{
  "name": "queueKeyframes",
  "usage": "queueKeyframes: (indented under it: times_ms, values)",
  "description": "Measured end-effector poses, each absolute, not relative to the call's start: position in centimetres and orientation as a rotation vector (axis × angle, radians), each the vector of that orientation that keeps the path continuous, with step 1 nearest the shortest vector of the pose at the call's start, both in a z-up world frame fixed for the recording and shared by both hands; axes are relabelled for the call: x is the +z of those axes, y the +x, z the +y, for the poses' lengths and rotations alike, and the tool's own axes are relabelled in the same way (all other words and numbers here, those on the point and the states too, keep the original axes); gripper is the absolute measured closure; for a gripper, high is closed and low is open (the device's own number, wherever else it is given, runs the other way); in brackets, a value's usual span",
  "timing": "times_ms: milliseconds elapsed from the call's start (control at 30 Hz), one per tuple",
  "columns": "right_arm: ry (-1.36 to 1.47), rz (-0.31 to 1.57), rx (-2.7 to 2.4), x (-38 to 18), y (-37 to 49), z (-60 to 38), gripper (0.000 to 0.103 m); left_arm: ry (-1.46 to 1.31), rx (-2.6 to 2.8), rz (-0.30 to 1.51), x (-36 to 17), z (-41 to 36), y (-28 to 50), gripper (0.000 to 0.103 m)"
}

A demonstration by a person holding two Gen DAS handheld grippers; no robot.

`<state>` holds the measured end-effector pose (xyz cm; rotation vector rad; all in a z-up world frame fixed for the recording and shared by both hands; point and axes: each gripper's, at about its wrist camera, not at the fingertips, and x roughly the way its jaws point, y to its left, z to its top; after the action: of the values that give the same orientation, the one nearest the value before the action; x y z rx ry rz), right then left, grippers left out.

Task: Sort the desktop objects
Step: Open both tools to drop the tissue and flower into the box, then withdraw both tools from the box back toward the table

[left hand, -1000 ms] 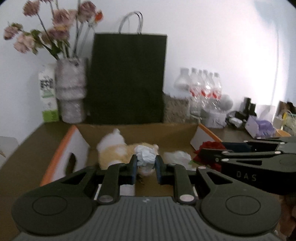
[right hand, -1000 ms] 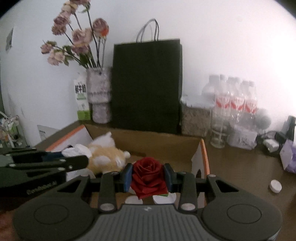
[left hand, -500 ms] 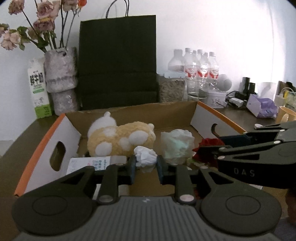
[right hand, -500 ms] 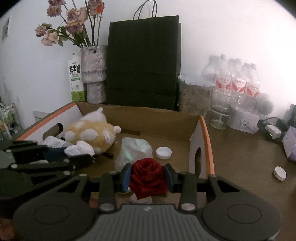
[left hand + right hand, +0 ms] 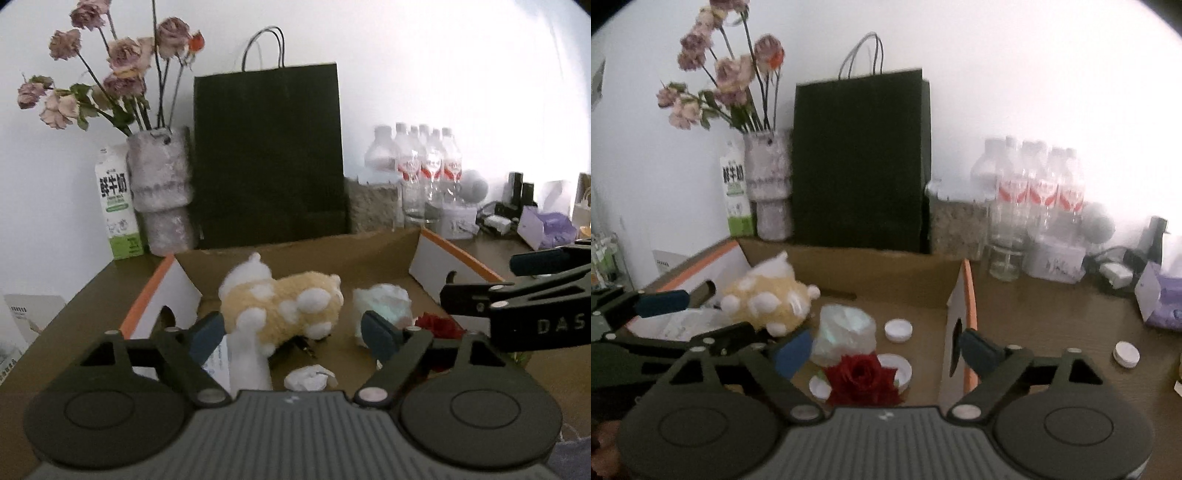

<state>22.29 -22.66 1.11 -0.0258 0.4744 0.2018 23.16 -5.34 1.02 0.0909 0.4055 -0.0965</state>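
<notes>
Both grippers hang over an open cardboard box (image 5: pixel 461 260) (image 5: pixel 968 295). The jaws of my left gripper (image 5: pixel 293 334) are opening, and a crumpled white paper ball (image 5: pixel 310 377) lies loose on the box floor just under them. My right gripper (image 5: pixel 886 350) is also opening, with a red rose (image 5: pixel 862 380) lying free below and between its fingers, among white caps (image 5: pixel 898 329). Further in the box are a cream plush toy (image 5: pixel 284 306) (image 5: pixel 768 306) and a crumpled clear bag (image 5: pixel 382 306) (image 5: pixel 846 328). No pad touches anything.
Behind the box stand a black paper bag (image 5: pixel 267 155), a vase of dried flowers (image 5: pixel 159 188), a milk carton (image 5: pixel 118 214) and water bottles (image 5: pixel 1038 192). A purple tissue box (image 5: pixel 1160 299) and a loose cap (image 5: pixel 1126 353) sit on the table to the right.
Both grippers opened wide. The paper ball dropped from the left jaws and the rose from the right jaws onto the box floor.
</notes>
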Motion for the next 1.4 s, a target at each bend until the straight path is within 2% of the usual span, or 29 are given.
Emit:
queueKeyframes:
  times_ms: [33, 100, 833, 1133, 1400]
  values:
    - [-0.021, 0.468, 0.204, 1.3, 22.2, -22.7, 0.010, 0.083, -0.085, 0.402, 1.2, -5.2, 23.0, 0.012]
    - [-0.008, 0.459, 0.203, 1.6, 22.0, -23.0, 0.000, 0.074, -0.054, 0.387, 1.4, -4.9, 22.8, 0.000]
    - [-0.079, 0.343, 0.224, 5.0, 12.8, -21.1, 0.000, 0.020, 0.017, 0.328, 3.9, -0.1, 14.3, 0.000]
    - [-0.104, 0.390, 0.201, 3.7, 9.2, -21.9, 0.000, 0.021, 0.037, 0.325, 4.0, 1.6, 10.3, 0.000]
    - [-0.115, 0.479, 0.221, 0.2, 6.5, -21.3, 0.000, 0.022, 0.037, 0.380, 1.9, 2.5, 7.4, 0.000]
